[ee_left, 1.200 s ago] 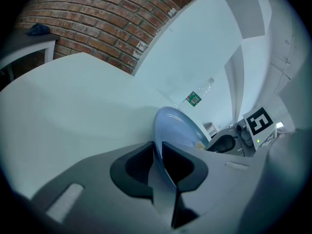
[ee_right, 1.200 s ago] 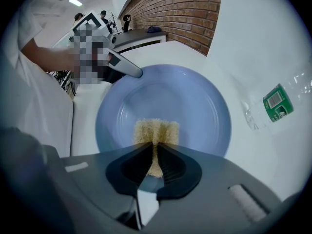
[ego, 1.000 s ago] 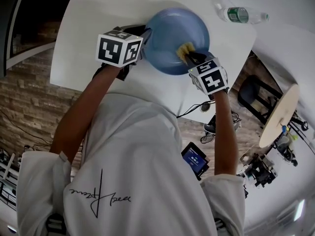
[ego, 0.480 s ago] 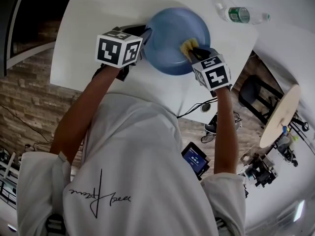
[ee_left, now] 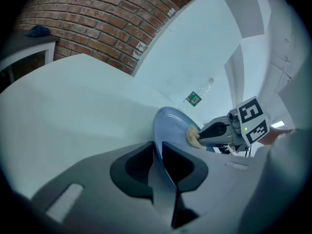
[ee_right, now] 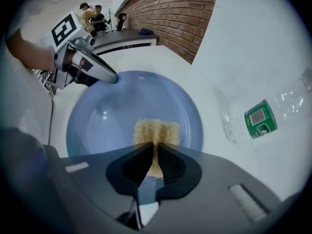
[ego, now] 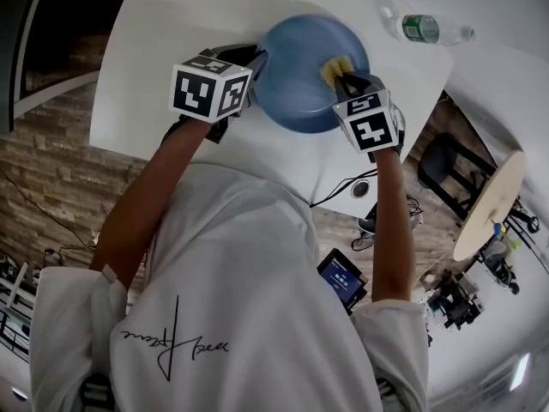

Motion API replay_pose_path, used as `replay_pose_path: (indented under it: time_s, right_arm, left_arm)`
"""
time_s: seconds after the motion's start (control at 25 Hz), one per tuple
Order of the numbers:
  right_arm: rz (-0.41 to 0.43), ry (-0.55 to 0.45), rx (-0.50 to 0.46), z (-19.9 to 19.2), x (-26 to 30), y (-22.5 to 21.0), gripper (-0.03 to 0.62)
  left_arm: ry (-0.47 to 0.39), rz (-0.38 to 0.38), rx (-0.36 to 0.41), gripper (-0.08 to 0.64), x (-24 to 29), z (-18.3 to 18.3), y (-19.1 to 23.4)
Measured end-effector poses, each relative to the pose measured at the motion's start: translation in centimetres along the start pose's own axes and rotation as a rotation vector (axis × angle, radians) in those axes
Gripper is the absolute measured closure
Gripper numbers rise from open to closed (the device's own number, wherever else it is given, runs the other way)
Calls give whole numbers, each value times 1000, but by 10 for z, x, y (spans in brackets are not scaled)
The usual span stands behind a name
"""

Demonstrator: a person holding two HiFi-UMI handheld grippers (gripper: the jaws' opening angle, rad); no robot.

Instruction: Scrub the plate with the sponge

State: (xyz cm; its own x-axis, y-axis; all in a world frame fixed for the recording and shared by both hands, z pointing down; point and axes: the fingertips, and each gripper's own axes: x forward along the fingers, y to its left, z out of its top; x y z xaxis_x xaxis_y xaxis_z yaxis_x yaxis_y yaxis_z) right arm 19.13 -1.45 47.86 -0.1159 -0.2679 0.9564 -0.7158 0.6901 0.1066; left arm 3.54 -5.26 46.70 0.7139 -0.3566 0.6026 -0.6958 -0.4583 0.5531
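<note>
A blue plate (ego: 300, 71) stands tilted above the white table (ego: 171, 33). My left gripper (ego: 254, 63) is shut on the plate's left rim; the left gripper view shows that rim (ee_left: 158, 145) running edge-on between the jaws. My right gripper (ego: 341, 82) is shut on a yellow sponge (ego: 334, 69), which presses on the plate's right inner face. In the right gripper view the sponge (ee_right: 156, 133) pokes out past the jaws onto the plate (ee_right: 112, 116), and the left gripper (ee_right: 114, 78) bites the rim at upper left.
A clear plastic bottle (ego: 425, 28) with a green label lies on the table right of the plate, also seen as a bottle (ee_right: 265, 118) close by. A brick wall (ee_left: 97, 18) rises behind the table. Chairs and cluttered floor lie past the table's right edge.
The right gripper has slid the sponge up and to the right across the plate, from its lower middle toward the upper right rim. The left gripper and plate have barely shifted.
</note>
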Motion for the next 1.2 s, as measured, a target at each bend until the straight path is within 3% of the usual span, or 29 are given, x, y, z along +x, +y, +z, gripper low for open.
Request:
replay_pose_path:
  time_s: [0.24, 0.48, 1.2]
  right_arm:
    - [-40, -16, -64, 14, 0, 9, 554]
    - [-86, -16, -203, 32, 4, 35, 552]
    - [-21, -56, -184, 25, -3, 93, 552]
  left_arm:
    - [-5, 7, 11, 489, 0, 0, 1]
    - [-19, 40, 31, 489, 0, -1, 1]
    - [5, 20, 49, 491, 8, -5, -4]
